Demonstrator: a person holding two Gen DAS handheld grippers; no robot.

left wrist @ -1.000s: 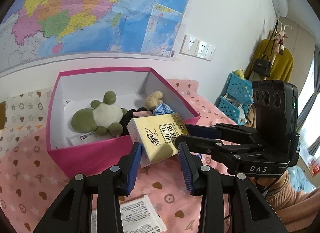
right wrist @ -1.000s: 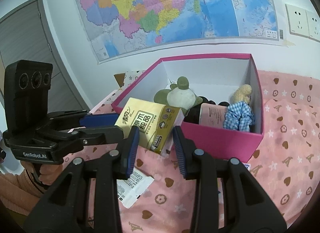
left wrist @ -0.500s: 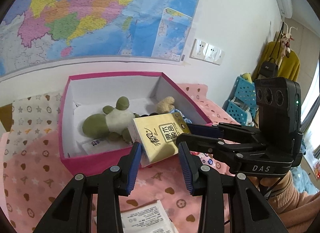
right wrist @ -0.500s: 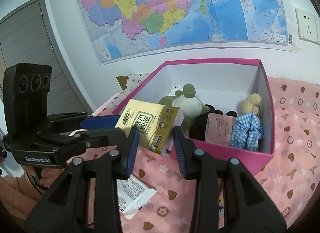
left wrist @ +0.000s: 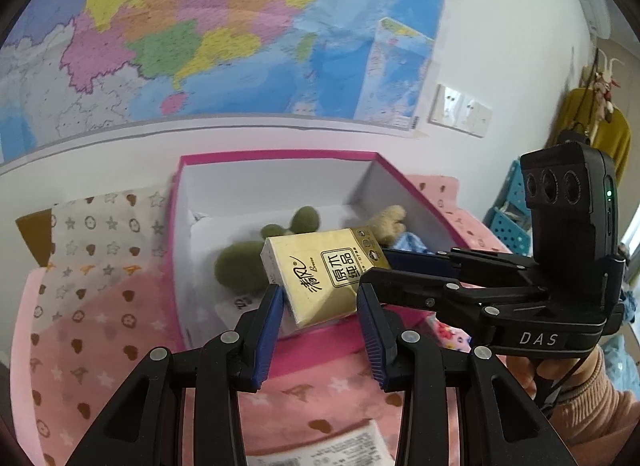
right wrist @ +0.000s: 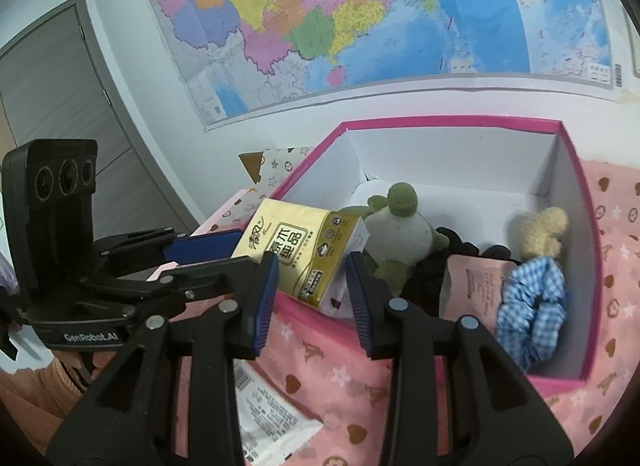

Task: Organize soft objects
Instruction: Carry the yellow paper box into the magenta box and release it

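Note:
A yellow tissue pack [left wrist: 325, 272] is held from both sides, above the near rim of the pink box [left wrist: 276, 155]. My left gripper [left wrist: 320, 316] is shut on one end, and my right gripper [right wrist: 310, 286] is shut on the other end of the tissue pack [right wrist: 298, 244]. The pack hangs tilted over the box's [right wrist: 448, 121] near wall. Inside the box lie a green and white plush [right wrist: 400, 225], a tan teddy bear [right wrist: 542, 231], a blue checked scrunchie [right wrist: 532, 306] and a pink packet [right wrist: 470, 292]. The green plush [left wrist: 248, 262] is partly hidden behind the pack.
The box stands on a pink patterned bedspread [right wrist: 332, 382] against a white wall with a large map [left wrist: 200, 33]. A white wipes packet [right wrist: 268, 414] lies on the bedspread in front of the box. Blue baskets [left wrist: 508, 221] stand at the right.
Both grippers have carried the tissue pack forward and higher, from in front of the box's near wall to over its rim. The box looks closer and more centred.

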